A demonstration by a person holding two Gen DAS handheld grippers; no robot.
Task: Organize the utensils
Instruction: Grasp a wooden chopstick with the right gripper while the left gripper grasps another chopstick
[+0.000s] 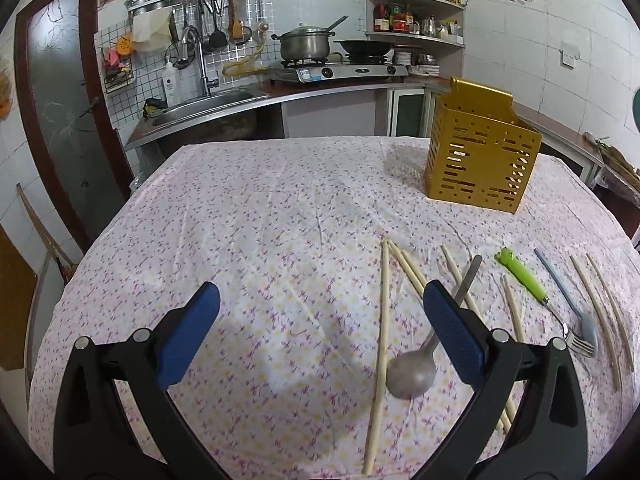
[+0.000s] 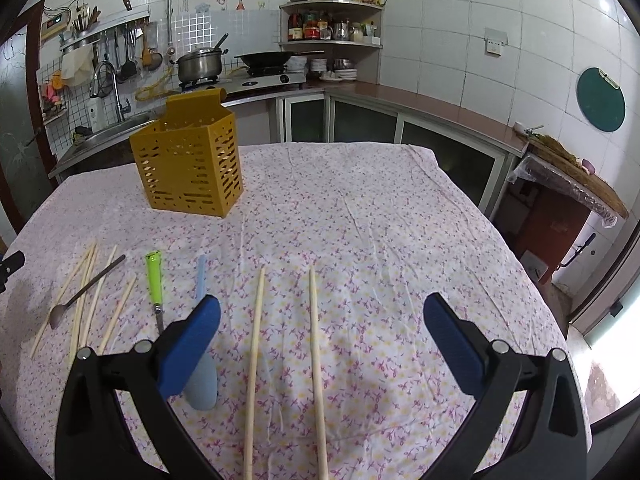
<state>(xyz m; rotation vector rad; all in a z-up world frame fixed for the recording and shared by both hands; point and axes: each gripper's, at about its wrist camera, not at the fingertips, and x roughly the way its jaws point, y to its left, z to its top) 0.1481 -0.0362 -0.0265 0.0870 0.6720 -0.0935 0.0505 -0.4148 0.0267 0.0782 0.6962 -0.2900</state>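
Observation:
A yellow perforated utensil holder [image 1: 482, 164] [image 2: 191, 162] stands upright on the floral tablecloth. Several wooden chopsticks [image 1: 382, 320] [image 2: 82, 300] lie near the front edge. Among them are a metal spoon [image 1: 412, 374] [image 2: 86, 290], a green-handled fork [image 1: 524, 276] [image 2: 154, 276] and a pale blue spoon [image 1: 568, 296] [image 2: 201, 384]. My left gripper [image 1: 320, 336] hangs open above the cloth, its right finger over the metal spoon's handle. Two chopsticks [image 2: 284, 360] lie between the fingers of my right gripper [image 2: 320, 340], which is open and holds nothing.
The table [image 2: 360, 220] carries the pink floral cloth. Behind it runs a kitchen counter with a sink [image 1: 208, 104], a gas stove with a pot [image 1: 304, 44] and wok, and corner shelves [image 1: 416, 20]. A door [image 1: 60, 100] is at the left.

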